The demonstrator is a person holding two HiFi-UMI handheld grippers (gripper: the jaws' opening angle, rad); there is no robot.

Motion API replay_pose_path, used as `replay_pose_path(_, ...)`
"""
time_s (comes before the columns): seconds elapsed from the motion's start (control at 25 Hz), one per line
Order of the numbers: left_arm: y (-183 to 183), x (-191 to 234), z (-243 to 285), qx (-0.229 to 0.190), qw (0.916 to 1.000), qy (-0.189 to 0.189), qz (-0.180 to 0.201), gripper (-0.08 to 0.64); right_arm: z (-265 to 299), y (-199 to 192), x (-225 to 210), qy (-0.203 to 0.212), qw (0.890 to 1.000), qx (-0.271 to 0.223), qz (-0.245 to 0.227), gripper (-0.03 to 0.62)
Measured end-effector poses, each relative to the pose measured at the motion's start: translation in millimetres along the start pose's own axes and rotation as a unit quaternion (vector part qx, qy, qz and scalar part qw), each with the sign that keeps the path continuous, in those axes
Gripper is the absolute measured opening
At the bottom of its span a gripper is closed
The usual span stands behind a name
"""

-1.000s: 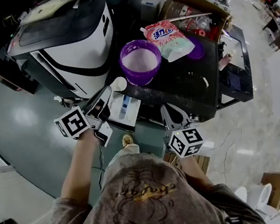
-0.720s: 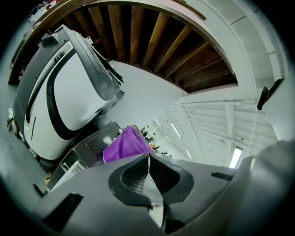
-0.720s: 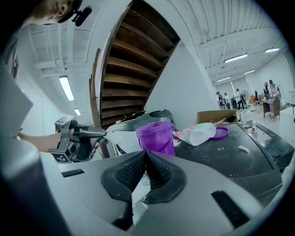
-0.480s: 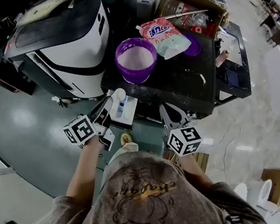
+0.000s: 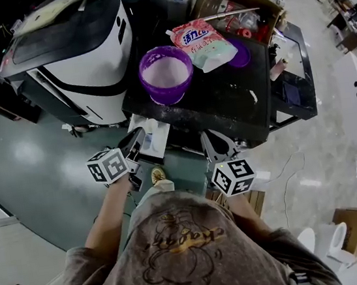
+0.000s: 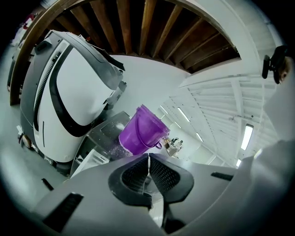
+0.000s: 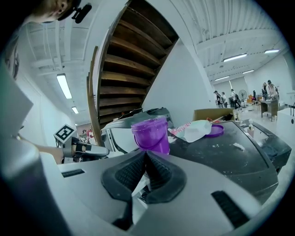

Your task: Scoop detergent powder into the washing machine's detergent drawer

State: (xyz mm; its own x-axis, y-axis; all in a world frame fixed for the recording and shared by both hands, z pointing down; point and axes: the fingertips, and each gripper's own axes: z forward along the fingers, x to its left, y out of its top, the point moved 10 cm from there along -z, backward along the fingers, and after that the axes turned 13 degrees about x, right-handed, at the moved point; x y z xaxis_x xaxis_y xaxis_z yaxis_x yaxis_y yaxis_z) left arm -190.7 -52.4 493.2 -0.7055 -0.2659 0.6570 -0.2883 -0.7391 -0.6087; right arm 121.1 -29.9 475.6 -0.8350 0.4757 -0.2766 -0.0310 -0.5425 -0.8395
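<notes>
The purple bucket point(image 5: 166, 74) point(image 6: 140, 133) point(image 7: 150, 133) with white powder stands on the black table point(image 5: 226, 105) beside the white washing machine point(image 5: 79, 47) point(image 6: 69, 92). The white detergent drawer point(image 5: 155, 142) point(image 6: 92, 159) sticks out below the table's near edge. My left gripper point(image 5: 139, 136) point(image 6: 148, 168) is next to the drawer, shut, with a thin white edge of the scoop between its pads. The scoop's bowl is hidden. My right gripper point(image 5: 214, 141) point(image 7: 145, 161) is shut and empty at the table's near edge, pointing at the bucket.
A pink detergent bag point(image 5: 202, 41) point(image 7: 196, 130) and a purple lid point(image 5: 242, 54) point(image 7: 214, 131) lie behind the bucket. An open cardboard box point(image 5: 238, 2) stands at the table's far end. Powder is spilled on the tabletop point(image 7: 221, 152). People stand far off on the right.
My left gripper has drawn back from the table edge near the bucket and come down beside the drawer, carrying the white scoop with it. The right gripper has hardly moved.
</notes>
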Motion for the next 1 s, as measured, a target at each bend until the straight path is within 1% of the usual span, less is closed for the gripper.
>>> replay_pose_path(0.2, -13.3, 1.7, 11.7, 0.03, 0.9995, 0.008, 0.013, 0.023, -3.9, -4.7, -6.5, -0.005, 1.0, 0.002, 0.014, 0.0)
replay_pose_path(0.44, -19.3, 6.2, 18.0, 0.052, 0.9964, 0.044, 0.05, 0.023, -8.0, -9.6, -9.1, -0.01, 1.0, 0.002, 0.023, 0.0)
replay_pose_path(0.64, -24.0, 6.9, 22.2, 0.074, 0.9906, 0.077, 0.085, 0.023, -11.1, -12.5, -10.6, -0.014, 1.0, 0.001, 0.027, 0.0)
replay_pose_path(1.0, -31.8, 5.3, 31.8, 0.105, 0.9796, 0.111, 0.131, 0.023, -14.8, -19.2, -14.6, -0.02, 0.999, 0.002, 0.037, 0.0)
